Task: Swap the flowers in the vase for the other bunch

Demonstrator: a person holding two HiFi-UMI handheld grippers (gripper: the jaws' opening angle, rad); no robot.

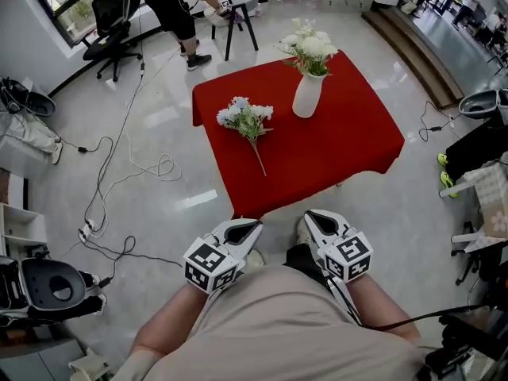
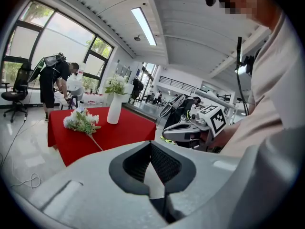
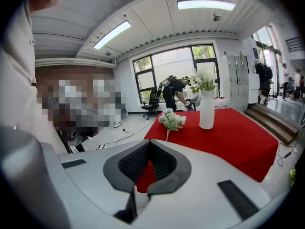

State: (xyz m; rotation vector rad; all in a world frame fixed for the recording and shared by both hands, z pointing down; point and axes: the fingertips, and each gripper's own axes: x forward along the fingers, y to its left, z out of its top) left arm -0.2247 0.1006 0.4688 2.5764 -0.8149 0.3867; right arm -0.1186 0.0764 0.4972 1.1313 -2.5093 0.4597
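Note:
A white vase (image 1: 307, 95) with white flowers (image 1: 309, 48) stands at the far side of a red-clothed table (image 1: 349, 153). A second bunch (image 1: 248, 119), white and pale blue, lies flat on the cloth to the vase's left. My left gripper (image 1: 242, 230) and right gripper (image 1: 317, 221) are held side by side close to my body, short of the table's near edge, both shut and empty. In the left gripper view, the shut jaws (image 2: 151, 149) face the bunch (image 2: 82, 121) and vase (image 2: 114, 109). In the right gripper view, the right gripper (image 3: 149, 144) faces the bunch (image 3: 172, 119) and vase (image 3: 207, 109).
Cables (image 1: 119, 173) trail over the glossy floor left of the table. A person (image 1: 178, 10) bends over near a black chair (image 1: 238, 6), with an office chair (image 1: 111, 30) at the back left. Steps (image 1: 413, 46) rise at the back right. Equipment (image 1: 48, 288) sits at my left.

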